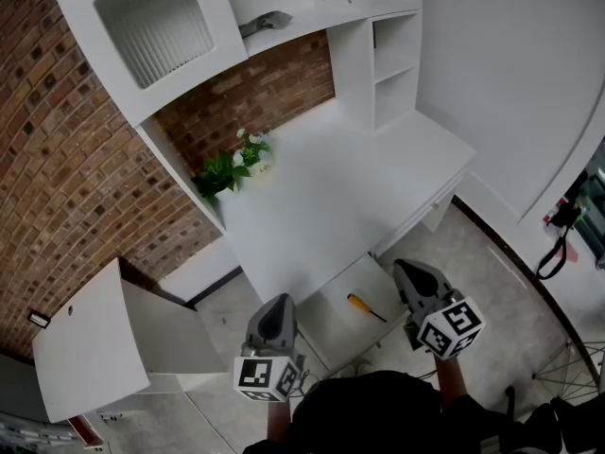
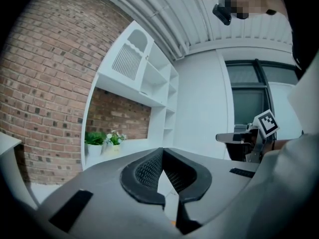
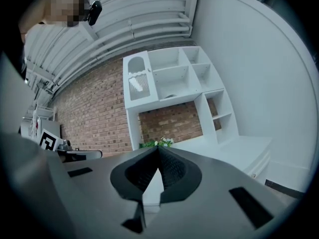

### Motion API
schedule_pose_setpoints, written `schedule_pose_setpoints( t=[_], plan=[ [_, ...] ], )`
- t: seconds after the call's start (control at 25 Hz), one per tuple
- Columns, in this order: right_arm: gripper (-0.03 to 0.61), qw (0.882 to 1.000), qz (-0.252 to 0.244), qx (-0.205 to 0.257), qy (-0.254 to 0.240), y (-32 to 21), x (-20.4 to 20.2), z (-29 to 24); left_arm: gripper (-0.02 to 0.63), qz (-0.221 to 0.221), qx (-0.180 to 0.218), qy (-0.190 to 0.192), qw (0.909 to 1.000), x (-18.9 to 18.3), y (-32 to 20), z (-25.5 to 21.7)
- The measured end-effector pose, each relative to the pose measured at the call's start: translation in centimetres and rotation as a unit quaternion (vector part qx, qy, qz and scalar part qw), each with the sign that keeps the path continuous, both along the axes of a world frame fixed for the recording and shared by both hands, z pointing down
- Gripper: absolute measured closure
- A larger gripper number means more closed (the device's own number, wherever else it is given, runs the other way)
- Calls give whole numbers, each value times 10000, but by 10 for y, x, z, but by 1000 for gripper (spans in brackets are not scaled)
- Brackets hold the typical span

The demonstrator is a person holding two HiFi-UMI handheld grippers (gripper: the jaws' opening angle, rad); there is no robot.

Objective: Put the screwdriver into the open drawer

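Observation:
A screwdriver point(image 1: 365, 307) with a yellow handle lies inside the open white drawer point(image 1: 337, 327) below the front edge of the white desk point(image 1: 321, 206). My left gripper point(image 1: 275, 305) hovers just left of the drawer, and my right gripper point(image 1: 406, 270) hovers just right of it. Neither touches the screwdriver. In the left gripper view the left gripper point(image 2: 162, 151) has its jaws closed tip to tip with nothing between them. In the right gripper view the right gripper point(image 3: 158, 149) is likewise shut and empty. Both point level towards the desk and the brick wall.
A potted plant point(image 1: 234, 166) with white flowers stands at the desk's back left corner. A white hutch point(image 1: 378, 64) with shelves rises behind the desk. A white cabinet door point(image 1: 85, 348) hangs open at the left. Black cables point(image 1: 558, 244) hang at the right.

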State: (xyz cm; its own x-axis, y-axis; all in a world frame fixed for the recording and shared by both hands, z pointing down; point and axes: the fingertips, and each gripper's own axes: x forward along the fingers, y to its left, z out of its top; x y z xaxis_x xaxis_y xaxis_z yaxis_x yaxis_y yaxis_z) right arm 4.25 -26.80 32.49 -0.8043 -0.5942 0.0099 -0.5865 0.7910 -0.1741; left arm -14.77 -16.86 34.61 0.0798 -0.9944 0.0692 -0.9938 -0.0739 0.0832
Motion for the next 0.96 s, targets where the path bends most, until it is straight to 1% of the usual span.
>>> schedule_pose_setpoints(
  t=[0.32,0.6,0.96],
  plan=[
    [565,10000,43,-23,8,-5,4,4,606,-4,-80,-95,9999,5,-3,4],
    [565,10000,60,-37,46,-8,8,8,606,-37,-237,-287,9993,8,-3,10],
    [565,9997,-24,-29,222,-13,6,17,606,-53,-259,-273,9993,6,-8,14]
  ],
)
